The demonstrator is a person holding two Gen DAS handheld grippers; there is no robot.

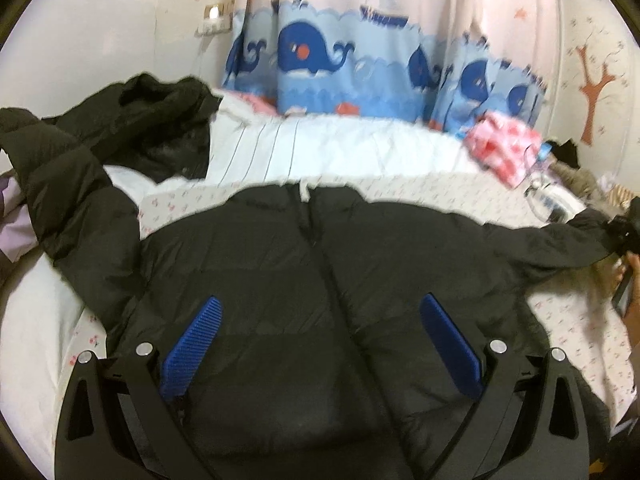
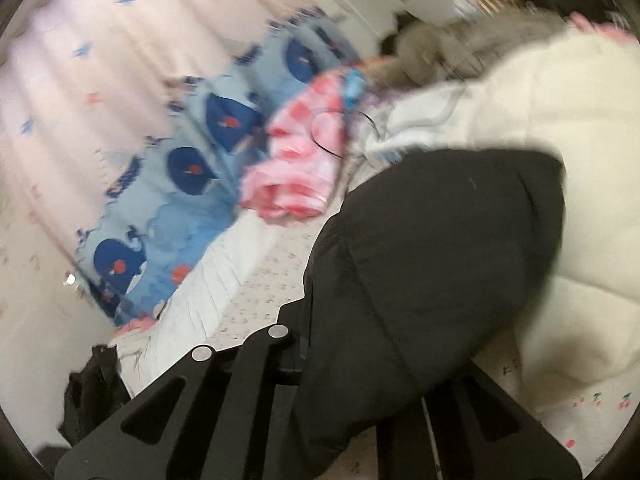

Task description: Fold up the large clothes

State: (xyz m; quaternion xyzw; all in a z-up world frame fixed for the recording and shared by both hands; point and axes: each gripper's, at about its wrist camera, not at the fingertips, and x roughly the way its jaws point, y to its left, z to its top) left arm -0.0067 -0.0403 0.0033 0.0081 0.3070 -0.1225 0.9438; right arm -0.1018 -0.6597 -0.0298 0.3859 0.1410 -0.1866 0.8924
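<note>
A large black puffer jacket (image 1: 320, 264) lies spread on the bed, front up, its left sleeve (image 1: 72, 208) bent up toward the hood. My left gripper (image 1: 320, 320) is open, its blue pads (image 1: 200, 336) wide apart just above the jacket's body, holding nothing. The jacket's right sleeve (image 1: 560, 240) stretches off to the right edge, where my other gripper holds its cuff. In the right wrist view the black sleeve (image 2: 420, 280) fills the space between my right gripper's arms and hides the fingertips; it is lifted off the bed.
The bed has a floral sheet (image 1: 580, 344) and a white striped quilt (image 1: 320, 140) at the back. A pink checked cloth (image 1: 504, 148) and a whale-print curtain (image 1: 320, 56) lie behind. A white duvet (image 2: 560, 120) lies to the right. Fur-trimmed clothing (image 2: 432, 52) lies beyond.
</note>
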